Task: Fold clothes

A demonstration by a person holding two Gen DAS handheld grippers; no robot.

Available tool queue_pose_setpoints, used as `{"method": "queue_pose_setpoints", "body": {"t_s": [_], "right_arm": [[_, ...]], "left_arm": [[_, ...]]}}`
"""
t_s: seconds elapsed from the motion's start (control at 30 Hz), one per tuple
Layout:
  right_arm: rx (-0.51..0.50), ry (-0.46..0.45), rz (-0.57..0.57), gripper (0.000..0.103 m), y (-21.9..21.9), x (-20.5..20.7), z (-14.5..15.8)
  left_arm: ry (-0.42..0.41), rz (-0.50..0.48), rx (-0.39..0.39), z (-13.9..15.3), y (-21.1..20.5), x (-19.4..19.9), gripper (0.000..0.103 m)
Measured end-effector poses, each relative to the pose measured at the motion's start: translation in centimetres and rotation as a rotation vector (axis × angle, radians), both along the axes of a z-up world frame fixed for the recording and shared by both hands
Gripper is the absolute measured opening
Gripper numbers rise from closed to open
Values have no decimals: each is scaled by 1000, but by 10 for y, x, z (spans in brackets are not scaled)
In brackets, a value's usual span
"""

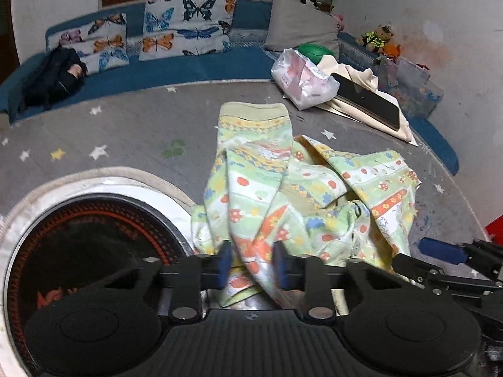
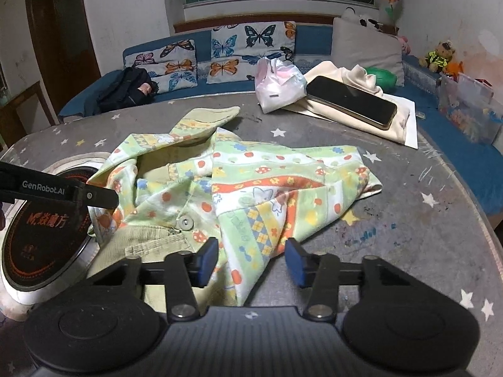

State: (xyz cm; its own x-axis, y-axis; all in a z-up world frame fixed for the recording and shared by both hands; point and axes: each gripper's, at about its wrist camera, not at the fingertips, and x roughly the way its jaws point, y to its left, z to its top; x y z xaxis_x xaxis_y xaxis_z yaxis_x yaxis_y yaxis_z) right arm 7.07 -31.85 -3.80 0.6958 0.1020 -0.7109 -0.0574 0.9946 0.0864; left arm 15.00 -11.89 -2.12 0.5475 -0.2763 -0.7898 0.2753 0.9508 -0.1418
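Note:
A small green patterned child's shirt [image 1: 283,188] lies crumpled on the grey star-print table [image 1: 125,132], one sleeve stretched toward the far side. My left gripper [image 1: 251,265] is low at the shirt's near edge, its blue pads apart with a fold of cloth between them. In the right wrist view the shirt [image 2: 245,185] shows a button and a collar. My right gripper [image 2: 251,262] is open over the shirt's near hem, cloth lying between its blue pads. The right gripper also shows in the left wrist view [image 1: 446,251] at the right edge.
A round induction cooktop [image 1: 81,251] is set in the table at the left, partly under the shirt. At the far right lie a plastic bag [image 2: 276,84] and a phone [image 2: 352,100] on folded cream cloth [image 2: 361,119]. A blue sofa [image 1: 176,66] with butterfly cushions stands behind.

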Motion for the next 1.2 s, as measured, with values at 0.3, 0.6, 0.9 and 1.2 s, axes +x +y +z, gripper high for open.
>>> {"method": "queue_pose_setpoints", "body": {"t_s": [0.3, 0.6, 0.9, 1.2], "right_arm": [[45, -21, 15, 6, -2, 2, 5], [50, -199, 5, 1, -4, 5, 64], [20, -321, 35, 1, 5, 9, 126], [52, -116, 87, 38, 29, 10, 59]], "left_arm": [[-48, -18, -25, 16, 0, -9, 9], [-157, -8, -56, 70, 2, -4, 7], [-264, -26, -87, 126, -4, -6, 7], [-263, -58, -86, 127, -13, -22, 7]]}}
